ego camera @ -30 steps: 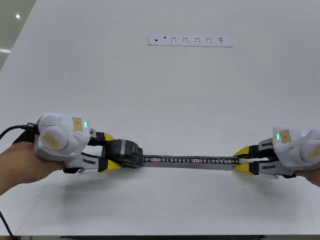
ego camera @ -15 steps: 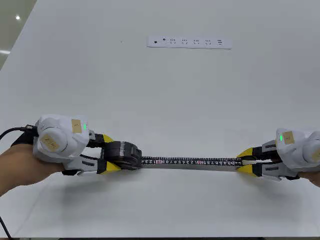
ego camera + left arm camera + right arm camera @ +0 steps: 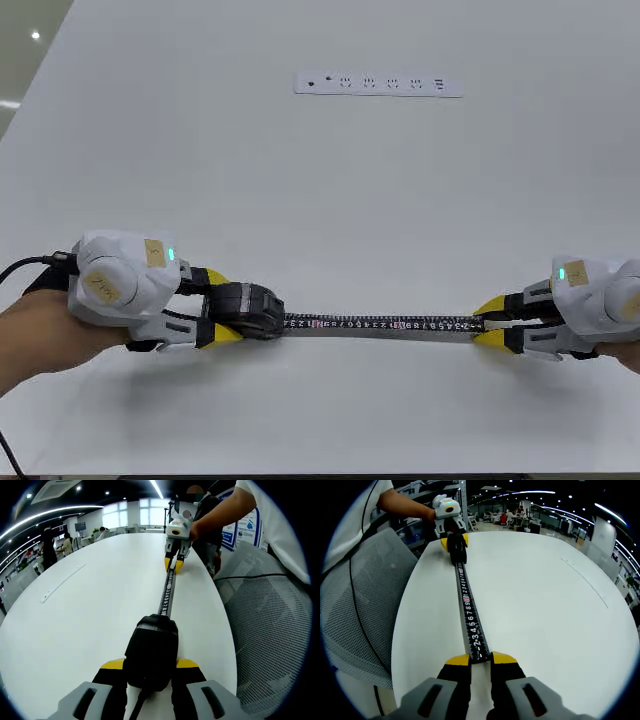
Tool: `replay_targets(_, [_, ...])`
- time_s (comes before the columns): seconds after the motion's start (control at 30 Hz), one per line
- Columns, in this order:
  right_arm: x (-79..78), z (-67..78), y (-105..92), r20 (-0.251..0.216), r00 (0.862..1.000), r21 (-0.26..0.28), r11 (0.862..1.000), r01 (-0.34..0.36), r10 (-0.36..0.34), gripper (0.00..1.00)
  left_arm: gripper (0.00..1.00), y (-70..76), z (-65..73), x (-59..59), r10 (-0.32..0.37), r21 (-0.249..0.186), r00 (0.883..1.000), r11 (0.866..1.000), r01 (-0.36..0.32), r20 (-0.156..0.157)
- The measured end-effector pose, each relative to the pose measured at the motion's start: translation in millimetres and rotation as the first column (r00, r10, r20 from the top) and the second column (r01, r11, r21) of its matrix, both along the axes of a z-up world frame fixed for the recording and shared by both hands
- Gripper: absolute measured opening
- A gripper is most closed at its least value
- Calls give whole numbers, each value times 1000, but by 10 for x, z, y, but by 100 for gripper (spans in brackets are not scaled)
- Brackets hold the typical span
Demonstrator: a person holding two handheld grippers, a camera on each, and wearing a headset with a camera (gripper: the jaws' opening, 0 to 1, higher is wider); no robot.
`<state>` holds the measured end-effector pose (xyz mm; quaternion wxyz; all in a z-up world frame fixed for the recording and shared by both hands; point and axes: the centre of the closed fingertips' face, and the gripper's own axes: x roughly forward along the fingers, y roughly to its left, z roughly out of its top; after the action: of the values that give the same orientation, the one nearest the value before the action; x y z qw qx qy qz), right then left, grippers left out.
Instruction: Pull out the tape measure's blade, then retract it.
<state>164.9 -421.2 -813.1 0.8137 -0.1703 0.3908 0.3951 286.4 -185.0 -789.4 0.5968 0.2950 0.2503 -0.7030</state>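
Well apart from the power strip (image 3: 378,84), the left gripper (image 3: 222,305) clamps its fingers on the tape measure (image 3: 250,308), the right gripper (image 3: 487,322) on the tip of the blade (image 3: 380,323). If that pinch slips, the blade could whip back.

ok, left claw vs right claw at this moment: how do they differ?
Left claw clamps the black tape measure case; right claw pinches the end of the blade. Left claw's jaws stand wide around the tape measure case; right claw's are almost together on the blade. Shared: yellow tips, low over the white table, facing each other along the blade.
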Motion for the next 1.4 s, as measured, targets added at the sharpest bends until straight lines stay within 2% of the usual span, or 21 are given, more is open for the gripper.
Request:
replay_targets(0.43, [-14, -23, -16, -10, 1000, -14, 1000, -17, 17, 14, 32, -1, -3, 11, 32, 13, 999, 999, -32, -25])
replay_targets(0.67, [-22, -19, -9, -5, 1000, -21, 999, -24, 24, 14, 33, 3, -5, 5, 32, 16, 999, 999, -32, -17])
replay_targets(0.9, [-52, -14, 46, -11, 999, -25, 999, -30, 30, 15, 34, -3, 3, 2, 49, 14, 998, 999, -48, -31])
replay_targets(0.93, [-55, -13, 59, -10, 999, -24, 999, -32, 32, 16, 34, -9, 15, -10, 64, 10, 996, 998, -64, -56])
replay_targets(1.23, [-70, 21, 123, -25, 1000, -2, 1000, -8, 7, 26, 40, 17, 35, -9, 79, -2, 996, 997, -79, -51])
replay_targets(1.3, [-61, 39, 120, -16, 1000, -8, 1000, -4, 4, 27, 42, 16, 56, -22, 99, -13, 992, 995, -100, -76])
replay_targets(1.4, [-55, 45, 113, -18, 1000, -1, 1000, 16, -16, 33, 44, 37, 72, -41, 106, -14, 992, 994, -107, -75])
